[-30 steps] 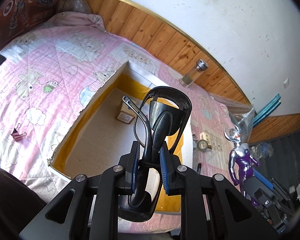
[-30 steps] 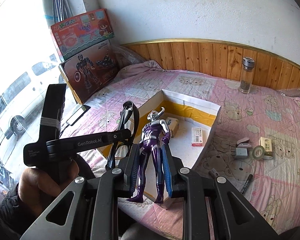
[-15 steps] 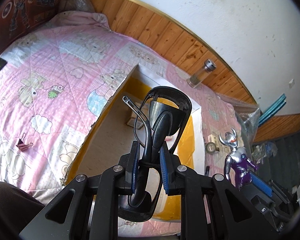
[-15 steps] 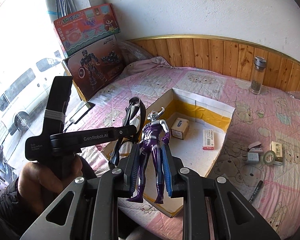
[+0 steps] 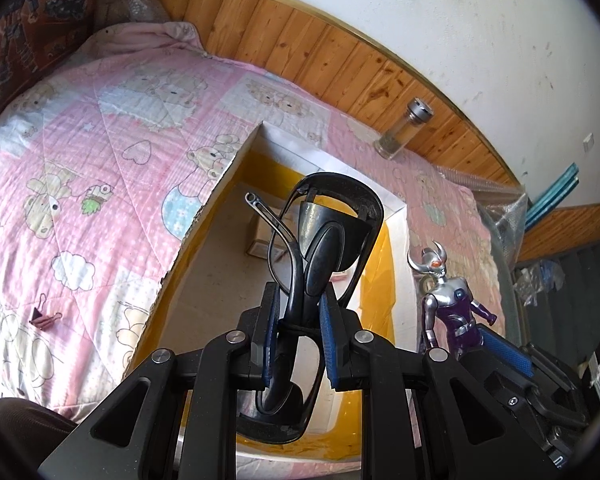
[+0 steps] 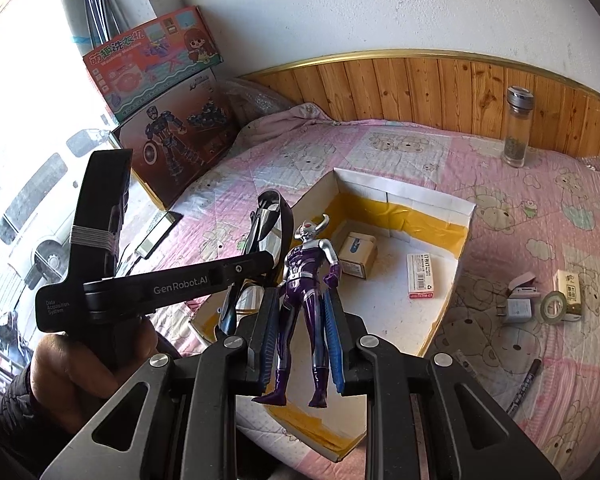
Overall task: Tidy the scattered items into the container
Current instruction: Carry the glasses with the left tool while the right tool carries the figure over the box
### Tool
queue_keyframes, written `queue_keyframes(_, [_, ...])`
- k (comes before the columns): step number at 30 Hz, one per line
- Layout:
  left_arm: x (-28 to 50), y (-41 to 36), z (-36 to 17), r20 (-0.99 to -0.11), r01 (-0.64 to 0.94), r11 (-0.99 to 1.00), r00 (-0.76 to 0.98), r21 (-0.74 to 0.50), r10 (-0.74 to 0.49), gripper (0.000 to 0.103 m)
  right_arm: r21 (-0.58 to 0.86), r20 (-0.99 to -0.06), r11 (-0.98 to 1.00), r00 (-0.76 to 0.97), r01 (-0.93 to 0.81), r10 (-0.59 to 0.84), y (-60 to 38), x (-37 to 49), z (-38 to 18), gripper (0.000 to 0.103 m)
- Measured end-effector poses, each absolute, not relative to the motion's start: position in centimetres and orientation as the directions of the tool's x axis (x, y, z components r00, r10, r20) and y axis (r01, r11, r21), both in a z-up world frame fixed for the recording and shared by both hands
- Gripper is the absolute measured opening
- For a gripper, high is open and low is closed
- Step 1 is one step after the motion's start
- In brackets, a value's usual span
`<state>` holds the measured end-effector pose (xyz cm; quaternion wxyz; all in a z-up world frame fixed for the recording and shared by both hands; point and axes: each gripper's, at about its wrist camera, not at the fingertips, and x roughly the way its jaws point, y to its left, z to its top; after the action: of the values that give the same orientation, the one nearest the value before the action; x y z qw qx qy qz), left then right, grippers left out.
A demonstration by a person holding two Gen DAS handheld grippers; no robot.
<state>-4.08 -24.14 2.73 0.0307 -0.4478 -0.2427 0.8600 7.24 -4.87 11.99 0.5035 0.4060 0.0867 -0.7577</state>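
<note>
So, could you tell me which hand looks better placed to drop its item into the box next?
Probably the left. The left gripper holds the sunglasses directly above the cardboard box floor. The right gripper holds the purple figure nearer the box's front edge.

L gripper (image 5: 296, 334), lower centre of its view, jaws clamped on glasses (image 5: 324, 240). R gripper (image 6: 302, 334), lower centre, clamped on figure (image 6: 306, 292). Hand (image 6: 72, 364) at lower left grips L handle.
</note>
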Motion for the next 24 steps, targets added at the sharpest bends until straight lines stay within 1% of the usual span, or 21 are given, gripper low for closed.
queue_keyframes(7, [-5.4,-23.4,2.2,-0.783,0.149,-0.897,-0.561,-0.416,0.27,0.02,0.328,-0.706,-0.499,-0.143,0.802,-0.694,-5.3,5.4,11.3,0.024])
queue_keyframes(15, [-6.9,-22.7,1.0,-0.835,0.139,-0.926,-0.494,-0.352,0.244,0.02,0.377,-0.71,-0.518,-0.119,0.768,-0.694,-5.7,3.5,10.6,0.024])
queue_keyframes(24, [-7.8,-22.2,0.0,-0.878,0.117,-0.952,-0.432,-0.284,0.209,0.02,0.401,-0.718,-0.541,-0.114,0.739,-0.687,-6.4,1.6,9.8,0.024])
